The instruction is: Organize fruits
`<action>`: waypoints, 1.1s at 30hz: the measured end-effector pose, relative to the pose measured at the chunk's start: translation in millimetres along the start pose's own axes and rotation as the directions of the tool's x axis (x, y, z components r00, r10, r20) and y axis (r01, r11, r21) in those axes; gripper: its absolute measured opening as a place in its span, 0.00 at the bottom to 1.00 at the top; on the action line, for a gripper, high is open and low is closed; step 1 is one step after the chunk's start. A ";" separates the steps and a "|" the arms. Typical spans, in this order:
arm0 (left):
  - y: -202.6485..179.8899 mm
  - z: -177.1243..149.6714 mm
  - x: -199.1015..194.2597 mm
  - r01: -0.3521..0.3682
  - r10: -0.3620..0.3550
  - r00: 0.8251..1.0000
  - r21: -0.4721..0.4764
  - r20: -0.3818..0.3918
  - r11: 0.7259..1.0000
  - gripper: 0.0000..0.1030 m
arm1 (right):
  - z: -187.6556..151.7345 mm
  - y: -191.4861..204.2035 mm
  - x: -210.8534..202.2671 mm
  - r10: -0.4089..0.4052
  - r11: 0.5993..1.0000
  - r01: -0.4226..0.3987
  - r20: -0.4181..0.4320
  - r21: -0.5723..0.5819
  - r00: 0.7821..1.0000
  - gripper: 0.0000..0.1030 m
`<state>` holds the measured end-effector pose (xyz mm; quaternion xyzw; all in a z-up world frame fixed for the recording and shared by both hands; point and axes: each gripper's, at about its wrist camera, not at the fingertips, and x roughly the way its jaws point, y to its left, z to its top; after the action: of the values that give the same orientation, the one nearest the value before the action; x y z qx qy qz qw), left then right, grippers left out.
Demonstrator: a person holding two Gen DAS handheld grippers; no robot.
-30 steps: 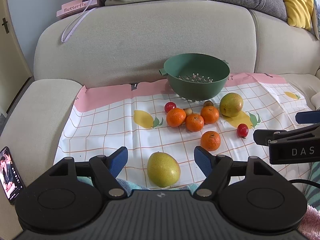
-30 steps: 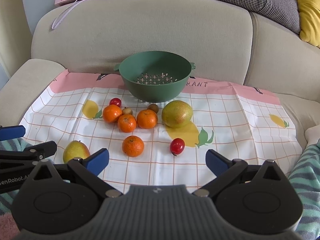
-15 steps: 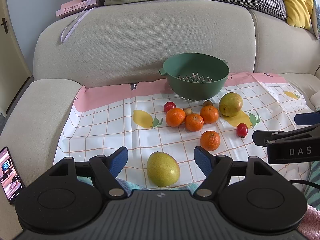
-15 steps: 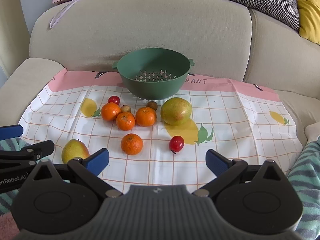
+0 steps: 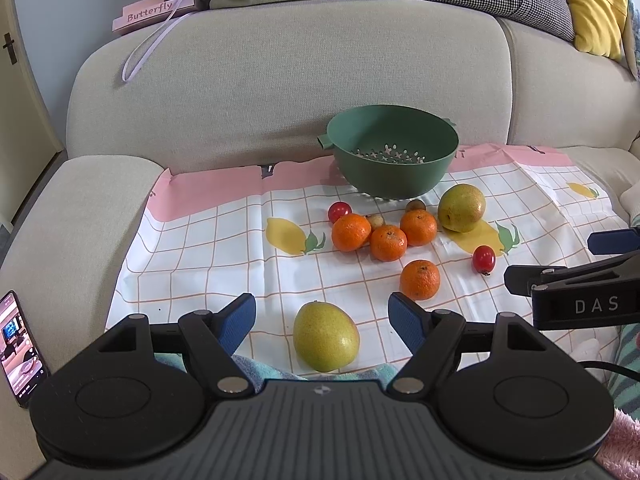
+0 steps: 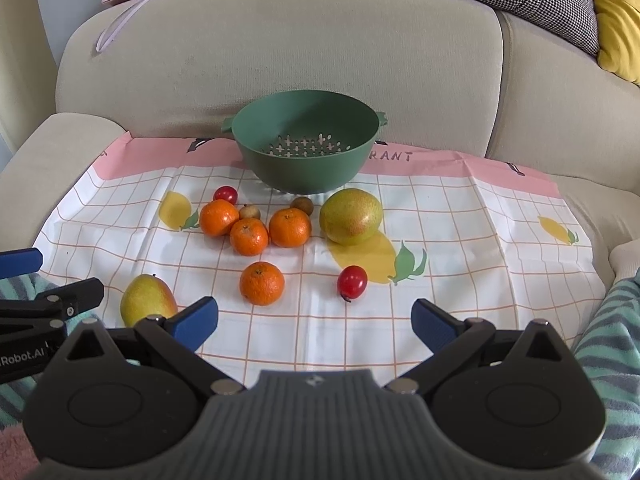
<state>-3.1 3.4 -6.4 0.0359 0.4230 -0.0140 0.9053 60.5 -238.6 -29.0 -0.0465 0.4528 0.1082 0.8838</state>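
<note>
A green colander (image 5: 392, 150) (image 6: 306, 148) stands empty at the back of a checked mat (image 5: 200, 256) on the sofa seat. In front of it lie several oranges (image 5: 388, 243) (image 6: 261, 283), two red tomatoes (image 5: 483, 259) (image 6: 352, 282), two small brown fruits (image 6: 302, 205) and a round pear (image 5: 461, 207) (image 6: 351, 216). A yellow-green mango (image 5: 325, 336) (image 6: 147, 299) lies nearest. My left gripper (image 5: 322, 320) is open with the mango between its fingers, not touching. My right gripper (image 6: 314, 322) is open and empty, short of the tomato.
A phone (image 5: 18, 346) with a lit screen lies on the left armrest. A pink "Butterfly" box (image 5: 154, 10) sits on the sofa back. Cushions, one yellow (image 5: 592, 0), line the top. A striped towel (image 6: 612, 340) lies at the right.
Both grippers have crept slightly forward and the view has shifted a little; the fruits and the colander have not moved.
</note>
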 end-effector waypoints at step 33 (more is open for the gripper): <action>5.8 3.8 9.4 0.070 -0.070 0.997 0.017 -0.041 0.997 0.77 | -10.3 -7.1 12.8 0.079 0.997 -0.079 0.048 0.012 0.996 0.96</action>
<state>6.2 8.9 -10.8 0.0296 0.4421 -0.0489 0.8951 61.3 -245.5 -45.5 -0.0197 0.4338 0.1408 0.8897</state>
